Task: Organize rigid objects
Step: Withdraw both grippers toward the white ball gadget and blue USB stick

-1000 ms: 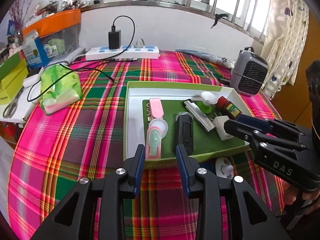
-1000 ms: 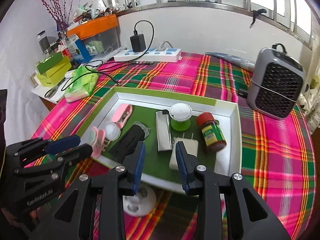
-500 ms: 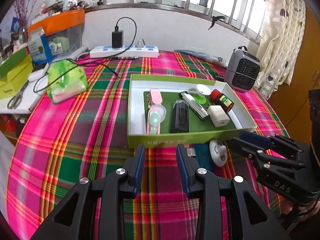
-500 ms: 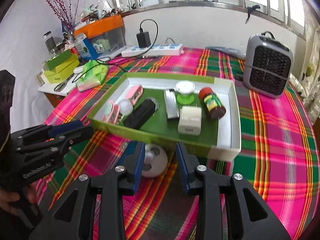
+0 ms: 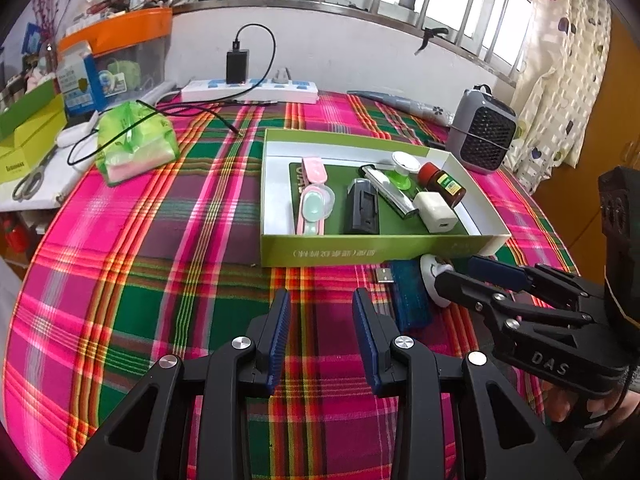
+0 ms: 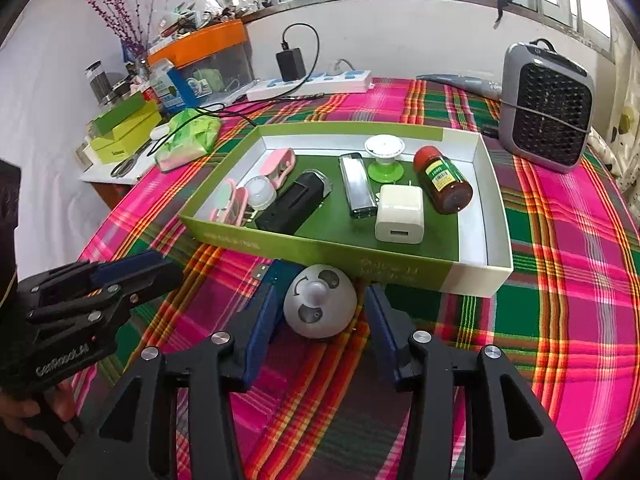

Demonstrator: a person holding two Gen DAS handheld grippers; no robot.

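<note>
A green-sided box (image 6: 320,250) on the plaid tablecloth holds pink clips (image 6: 230,204), a black block (image 6: 294,202), a silver lighter (image 6: 356,186), a white charger cube (image 6: 400,216), a red-capped bottle (image 6: 442,184) and a green-footed white knob (image 6: 384,156). In front of the box lie a white round dome (image 6: 320,306) and a blue USB stick (image 6: 280,272). My right gripper (image 6: 322,294) straddles the dome with its jaws opening and small gaps beside both pads. To the left, my left gripper (image 5: 320,316) hovers open and empty over the cloth. From the left wrist view, the dome (image 5: 430,270) is partly hidden behind the right gripper (image 5: 478,276).
A grey mini heater (image 6: 546,110) stands at the back right. A white power strip (image 5: 250,90) with a black charger and cable lies at the back, beside a green tissue pack (image 5: 134,142). A side shelf with boxes and scissors (image 5: 30,182) is at the left.
Both grippers have drawn back from over the box to the cloth in front of it. The right gripper's jaws have widened and now stand on either side of the white dome.
</note>
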